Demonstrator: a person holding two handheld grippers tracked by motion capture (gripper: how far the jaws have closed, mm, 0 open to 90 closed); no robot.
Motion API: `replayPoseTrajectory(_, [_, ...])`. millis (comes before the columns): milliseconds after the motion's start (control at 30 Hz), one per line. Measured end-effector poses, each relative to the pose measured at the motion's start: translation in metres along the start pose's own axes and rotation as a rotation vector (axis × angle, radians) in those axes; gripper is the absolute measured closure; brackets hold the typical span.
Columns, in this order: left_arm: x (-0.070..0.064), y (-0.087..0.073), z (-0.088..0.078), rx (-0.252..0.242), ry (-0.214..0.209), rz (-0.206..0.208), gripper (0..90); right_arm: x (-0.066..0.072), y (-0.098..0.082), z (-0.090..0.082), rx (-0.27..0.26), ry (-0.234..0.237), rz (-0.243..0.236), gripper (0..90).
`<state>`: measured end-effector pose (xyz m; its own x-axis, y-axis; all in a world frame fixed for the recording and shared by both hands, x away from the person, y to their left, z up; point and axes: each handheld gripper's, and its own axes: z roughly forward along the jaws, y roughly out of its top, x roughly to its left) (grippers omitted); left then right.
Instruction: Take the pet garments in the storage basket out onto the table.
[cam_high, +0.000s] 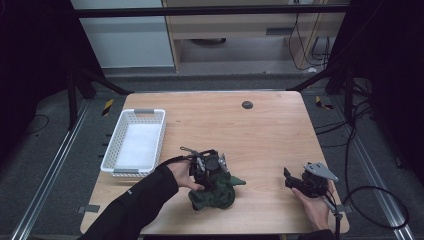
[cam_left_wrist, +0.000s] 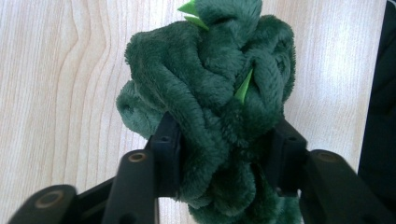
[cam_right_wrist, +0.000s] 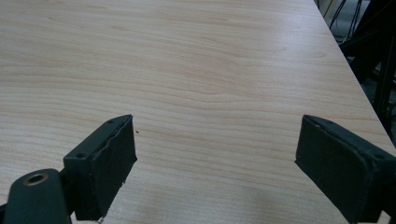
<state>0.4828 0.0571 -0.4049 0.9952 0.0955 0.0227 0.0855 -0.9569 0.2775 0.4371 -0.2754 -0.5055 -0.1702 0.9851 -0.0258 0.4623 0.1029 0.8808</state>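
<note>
The light wooden table (cam_high: 260, 130) carried a white slatted plastic basket (cam_high: 134, 143). In the left gripper view, the left gripper (cam_left_wrist: 224, 154) pinched the dark green plush toy (cam_left_wrist: 210, 93); this bulky bundle might slip. The right gripper (cam_right_wrist: 215, 154) was spread, empty.

The green toy (cam_left_wrist: 205, 93) is soft, fuzzy plush cloth. The tabletop (cam_right_wrist: 196, 70) is pale, smooth, matt wood grain. The white basket (cam_high: 111, 150) looks like slotted plastic. The black fingers (cam_right_wrist: 112, 163) are matt.
</note>
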Motion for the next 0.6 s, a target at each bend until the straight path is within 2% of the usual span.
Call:
replayPoseTrajectory(133, [0.001, -0.001, -0.005, -0.011, 0.006, -0.004, 43.9, 0.0, 0.0, 0.0, -0.002, 0.001, 0.0, 11.9])
replayPoseTrajectory(267, [0.001, -0.002, -0.014, -0.044, 0.01, -0.011, 36.6, 0.0, 0.0, 0.0, -0.001, 0.0, 0.001, 11.9])
replayPoseTrajectory(400, [0.001, -0.006, -0.026, -0.085, 0.024, -0.02, 31.9, 0.0, 0.0, 0.0, -0.001, 0.001, 0.001, 11.8])
replayPoseTrajectory(600, [0.002, -0.011, -0.043, -0.145, 0.04, -0.044, 30.0, 0.0, 0.0, 0.0, -0.001, 0.0, 0.002, 11.8])
